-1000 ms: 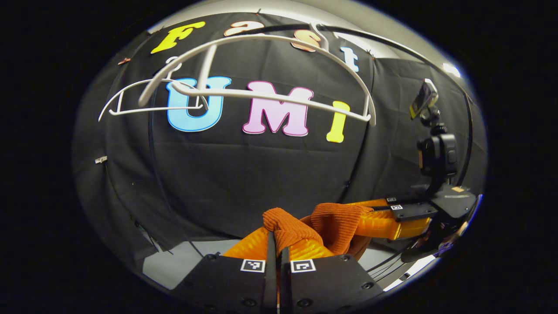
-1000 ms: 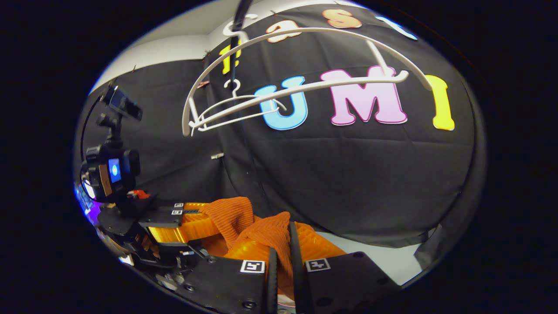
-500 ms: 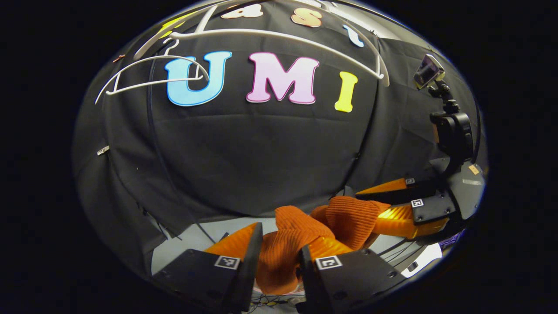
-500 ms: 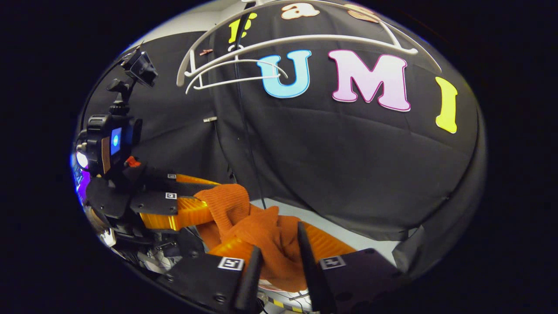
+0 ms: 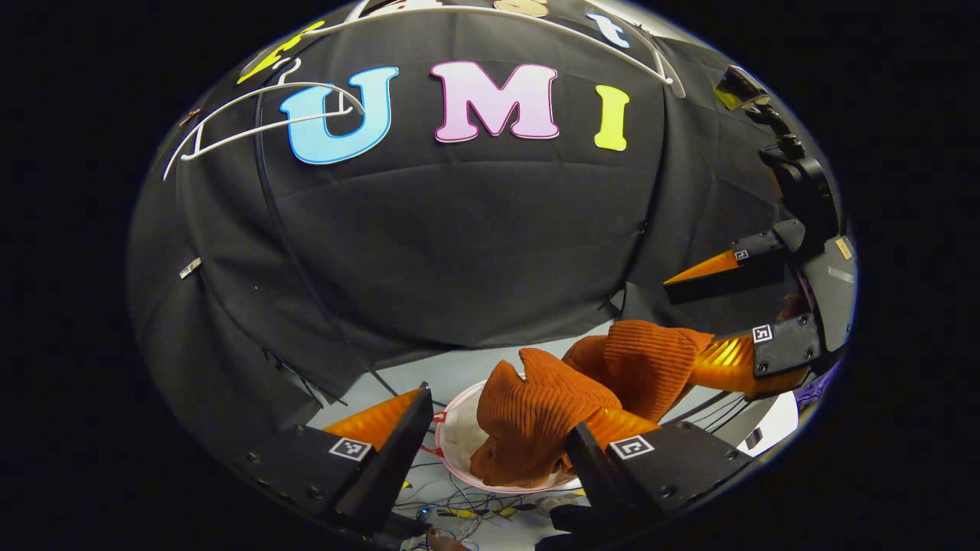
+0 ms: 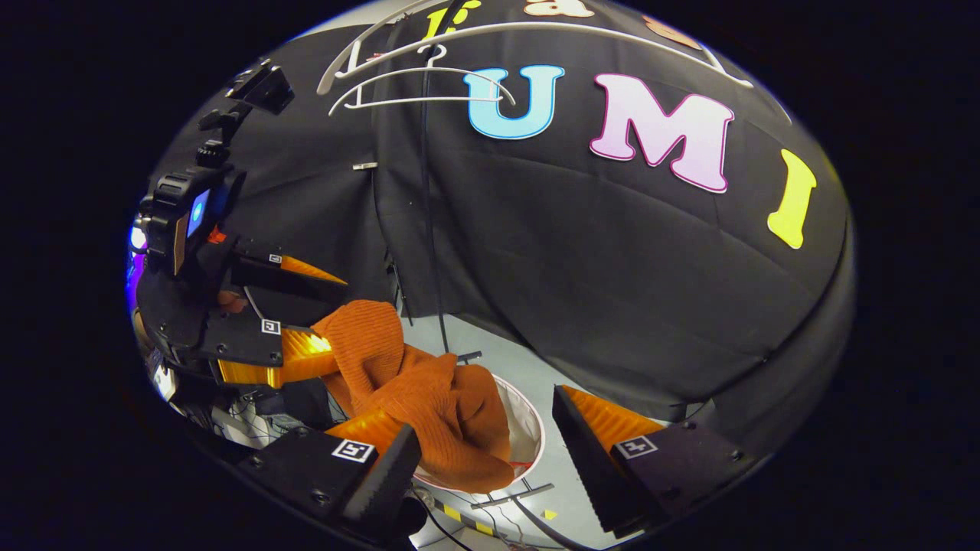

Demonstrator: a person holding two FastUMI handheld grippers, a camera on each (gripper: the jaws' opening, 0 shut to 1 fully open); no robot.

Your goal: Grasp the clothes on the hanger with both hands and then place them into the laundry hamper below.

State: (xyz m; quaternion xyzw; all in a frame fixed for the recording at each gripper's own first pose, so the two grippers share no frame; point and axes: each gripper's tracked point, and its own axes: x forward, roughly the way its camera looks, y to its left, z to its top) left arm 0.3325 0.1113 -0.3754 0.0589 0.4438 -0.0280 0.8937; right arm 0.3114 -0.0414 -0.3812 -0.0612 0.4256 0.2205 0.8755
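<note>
An orange knit garment [image 5: 543,413] hangs bunched over the mouth of a white laundry hamper [image 5: 458,440]. My left gripper [image 5: 505,405] is open wide, and the cloth lies draped over its right finger without being pinched. In the left gripper view my right gripper [image 5: 677,325] is at the right, also open, with cloth resting on its lower finger. In the right gripper view the garment [image 6: 429,398] sags off the left finger of my open right gripper [image 6: 478,409] into the hamper [image 6: 530,436]. My left gripper [image 6: 337,315] is at the left there.
Two bare white hangers [image 5: 253,115] hang on a rail high up against the black cloth wall; they also appear as hangers [image 6: 413,76] in the right gripper view. Cables and tape marks lie on the grey floor [image 6: 505,360] around the hamper.
Both grippers went from shut on the garment to wide open. Both have dropped lower and tipped down, bringing the hamper into view under the sagging cloth.
</note>
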